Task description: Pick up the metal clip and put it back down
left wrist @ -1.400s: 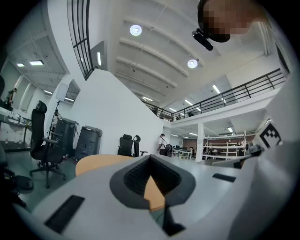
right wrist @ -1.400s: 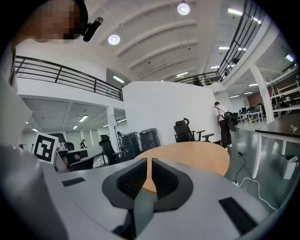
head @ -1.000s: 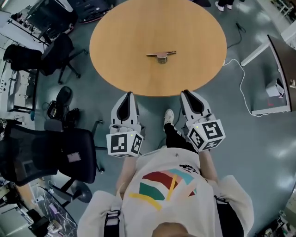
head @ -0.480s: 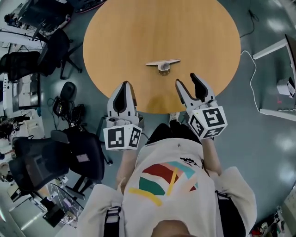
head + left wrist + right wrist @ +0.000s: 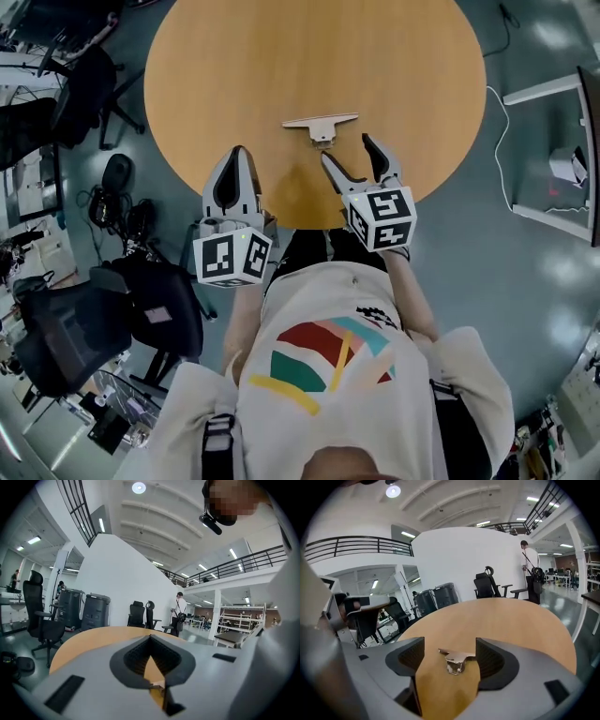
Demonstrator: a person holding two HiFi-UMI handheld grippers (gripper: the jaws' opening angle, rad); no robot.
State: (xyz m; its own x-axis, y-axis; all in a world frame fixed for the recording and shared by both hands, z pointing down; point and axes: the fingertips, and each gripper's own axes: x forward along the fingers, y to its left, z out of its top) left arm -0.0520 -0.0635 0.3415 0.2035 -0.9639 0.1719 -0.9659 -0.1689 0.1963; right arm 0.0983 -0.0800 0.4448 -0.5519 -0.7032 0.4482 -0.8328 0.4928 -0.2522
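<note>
The person wears a loose cream sweatshirt (image 5: 309, 309) with wide sleeves (image 5: 473, 384). Its chest print (image 5: 323, 367) shows red, teal and yellow shapes, with a small black-and-white chequered mark (image 5: 377, 319) above them. Black straps (image 5: 217, 448) with buckles cross both shoulders. The trousers (image 5: 323, 246) are dark. The left gripper (image 5: 236, 155) and right gripper (image 5: 347, 150) have smooth light-grey shells, with black ribbed pads (image 5: 408, 657) lining the inside of the jaws. Each carries at its rear a white cube (image 5: 380, 217) printed with black square markers.
</note>
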